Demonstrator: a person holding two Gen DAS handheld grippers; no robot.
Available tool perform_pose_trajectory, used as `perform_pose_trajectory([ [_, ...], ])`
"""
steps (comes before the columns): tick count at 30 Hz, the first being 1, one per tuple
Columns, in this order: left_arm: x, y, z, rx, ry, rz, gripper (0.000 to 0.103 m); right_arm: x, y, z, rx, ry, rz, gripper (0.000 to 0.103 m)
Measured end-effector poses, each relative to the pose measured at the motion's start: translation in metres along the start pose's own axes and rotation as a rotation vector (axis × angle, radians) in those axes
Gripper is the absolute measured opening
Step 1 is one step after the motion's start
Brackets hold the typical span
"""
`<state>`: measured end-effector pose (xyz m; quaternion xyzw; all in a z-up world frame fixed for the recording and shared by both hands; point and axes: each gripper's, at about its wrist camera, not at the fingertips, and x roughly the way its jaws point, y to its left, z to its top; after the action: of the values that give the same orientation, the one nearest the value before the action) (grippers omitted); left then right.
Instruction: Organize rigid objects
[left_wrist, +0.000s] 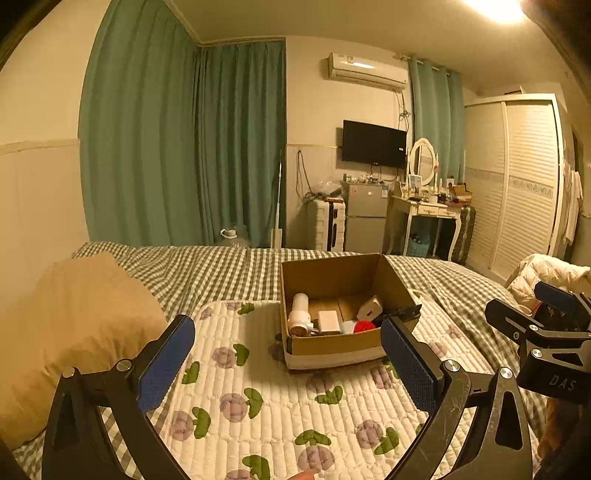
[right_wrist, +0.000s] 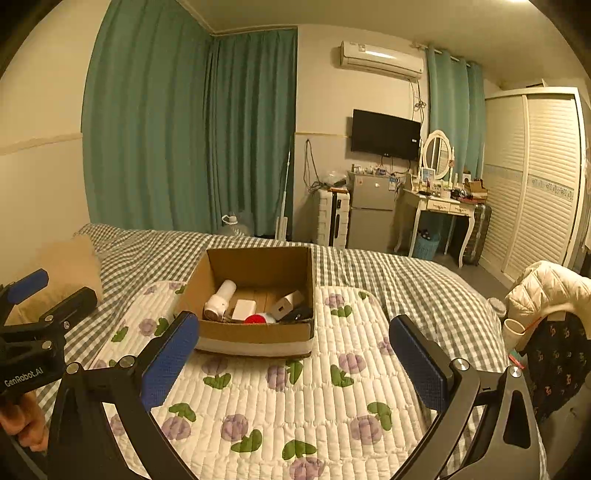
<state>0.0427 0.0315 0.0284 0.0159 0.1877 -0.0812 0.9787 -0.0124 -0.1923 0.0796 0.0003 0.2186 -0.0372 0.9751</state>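
Observation:
An open cardboard box stands on a white quilted mat with purple flowers on the bed. Inside lie a white cylinder-shaped device, a white square block, a white charger-like box, a red round thing and something black. My left gripper is open and empty, held above the mat in front of the box. My right gripper is open and empty, also in front of the box.
A tan pillow lies at the left on the green checked bedspread. A white jacket and a paper cup sit at the bed's right edge. A fridge, a dressing table and a wardrobe stand beyond the bed.

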Motion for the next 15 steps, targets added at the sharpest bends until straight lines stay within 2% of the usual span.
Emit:
perform_pose_trajectory([
  [15,0.0014,-0.0019,0.0004,-0.005,0.001,0.004,0.103,0.0034,-0.0001,-0.0020,0.010,0.002,-0.005,0.103],
])
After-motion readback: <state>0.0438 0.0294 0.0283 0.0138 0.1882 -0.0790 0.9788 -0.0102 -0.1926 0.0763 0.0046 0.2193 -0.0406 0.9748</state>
